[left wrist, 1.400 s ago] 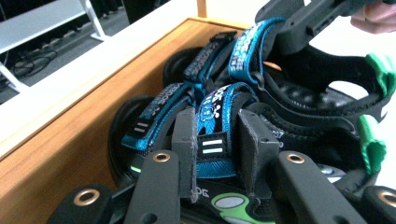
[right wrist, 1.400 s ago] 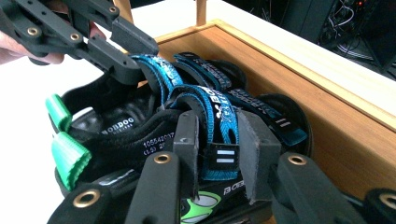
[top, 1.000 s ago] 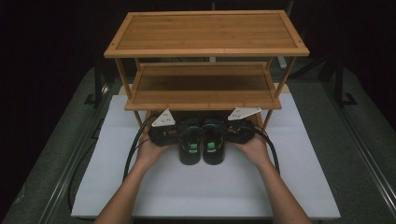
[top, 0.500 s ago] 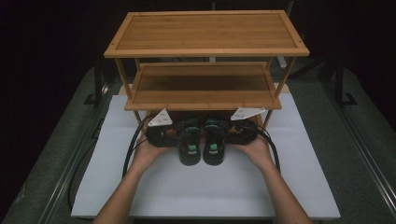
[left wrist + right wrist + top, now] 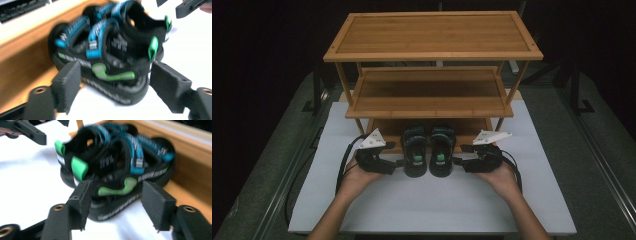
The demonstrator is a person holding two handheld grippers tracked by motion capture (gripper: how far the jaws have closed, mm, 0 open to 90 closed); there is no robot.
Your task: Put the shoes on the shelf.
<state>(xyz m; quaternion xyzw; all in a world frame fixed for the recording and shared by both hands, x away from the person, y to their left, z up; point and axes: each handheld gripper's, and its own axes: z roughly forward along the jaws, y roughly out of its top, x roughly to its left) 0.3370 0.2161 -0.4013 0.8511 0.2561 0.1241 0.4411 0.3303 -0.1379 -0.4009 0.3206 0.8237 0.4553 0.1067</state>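
As both grippers release, sandals sit toes-in at the rack's bottom shelf.
Left gripper (image 5: pixel 398 163) at 9 o'clock and right gripper (image 5: pixel 458 161) at 3 flank the sandals (image 5: pixel 429 150) by the rack (image 5: pixel 432 102); jaws, just opening, stand wide, holding nothing, probably freeing the parked pair.

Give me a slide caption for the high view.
Two hand-held grippers, left and right, just opened, flank a pair of sandals at the foot of a bamboo rack.

A grey-topped table (image 5: pixel 592 165) carried a flat white rectangular board (image 5: pixel 432 200). On the board stood a three-tier bamboo shelf rack (image 5: pixel 432 35), set toward its far edge. Two black sandals with blue straps and green tabs (image 5: pixel 428 150) lay side by side, toes on the rack's lowest tier (image 5: pixel 387 125), heels on the board.
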